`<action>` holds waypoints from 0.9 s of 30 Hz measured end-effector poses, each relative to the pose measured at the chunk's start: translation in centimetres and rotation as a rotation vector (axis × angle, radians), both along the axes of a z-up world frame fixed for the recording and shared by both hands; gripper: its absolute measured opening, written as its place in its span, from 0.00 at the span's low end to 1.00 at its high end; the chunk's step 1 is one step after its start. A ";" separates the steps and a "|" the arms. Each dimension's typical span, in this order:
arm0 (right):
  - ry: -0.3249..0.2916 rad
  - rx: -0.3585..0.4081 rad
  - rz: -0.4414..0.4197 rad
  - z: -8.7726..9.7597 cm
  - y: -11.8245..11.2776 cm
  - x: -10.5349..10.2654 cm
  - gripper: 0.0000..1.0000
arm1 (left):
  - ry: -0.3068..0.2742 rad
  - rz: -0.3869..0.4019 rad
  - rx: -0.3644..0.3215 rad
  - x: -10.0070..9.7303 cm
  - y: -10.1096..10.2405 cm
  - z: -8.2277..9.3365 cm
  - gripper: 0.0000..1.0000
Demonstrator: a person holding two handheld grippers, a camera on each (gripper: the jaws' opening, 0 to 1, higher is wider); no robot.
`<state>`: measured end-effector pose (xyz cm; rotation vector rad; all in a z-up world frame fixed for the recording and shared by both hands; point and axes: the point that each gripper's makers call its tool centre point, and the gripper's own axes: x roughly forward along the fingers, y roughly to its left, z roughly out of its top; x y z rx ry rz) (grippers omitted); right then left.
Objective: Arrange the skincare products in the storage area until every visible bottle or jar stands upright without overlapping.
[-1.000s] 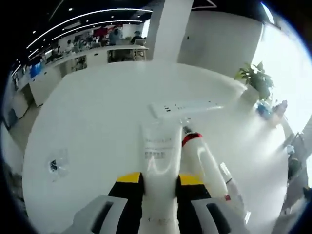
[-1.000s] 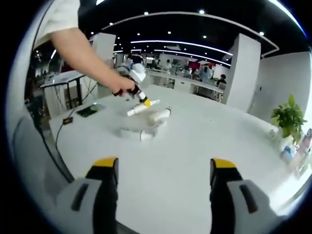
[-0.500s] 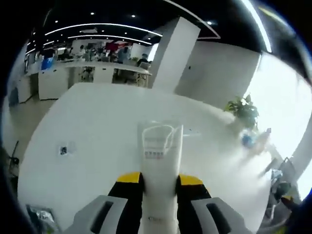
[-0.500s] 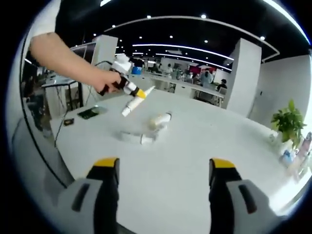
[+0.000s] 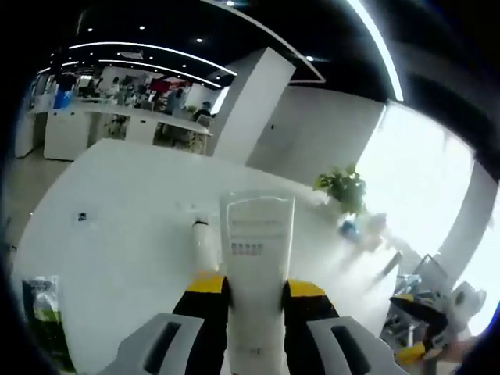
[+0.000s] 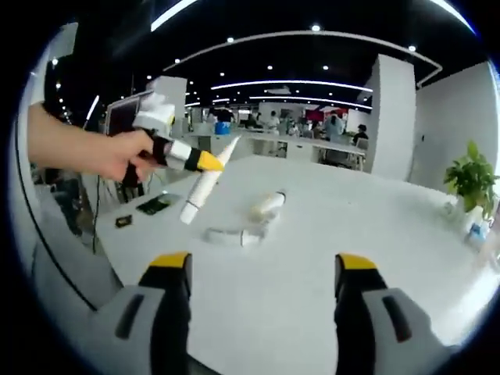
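Since the earlier frame the left hand-held gripper (image 6: pixel 205 161) has carried the white tube (image 5: pixel 255 269) higher and clear of the worktop (image 6: pixel 312 234), its jaws clamped on the tube's sides. In the right gripper view the tube hangs tilted in the air to the left of two other products, a bottle (image 6: pixel 266 205) and a tube (image 6: pixel 233 235), both lying flat. The right hand-held gripper (image 6: pixel 259 275) has its jaws spread wide, holding and touching nothing, near the worktop's near edge.

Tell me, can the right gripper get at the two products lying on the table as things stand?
Probably yes. The right gripper is open and holds nothing, and bare white table lies between it and the two lying products. The left gripper holds its tube above and to the side.
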<state>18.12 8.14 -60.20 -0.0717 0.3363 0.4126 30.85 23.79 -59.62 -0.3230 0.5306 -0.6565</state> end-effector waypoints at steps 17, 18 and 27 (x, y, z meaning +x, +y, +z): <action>0.137 0.401 0.132 3.3 7.0 0.8 0.69 | -0.045 -0.134 -0.009 -8.7 -2.5 -0.9 0.26; 0.153 0.430 0.139 3.4 7.4 0.8 0.66 | -0.044 -0.152 -0.014 -9.4 -3.0 -0.9 0.26; 0.261 0.583 0.143 4.0 9.7 1.4 0.46 | -0.106 -0.275 0.017 -13.4 -6.2 -0.5 0.27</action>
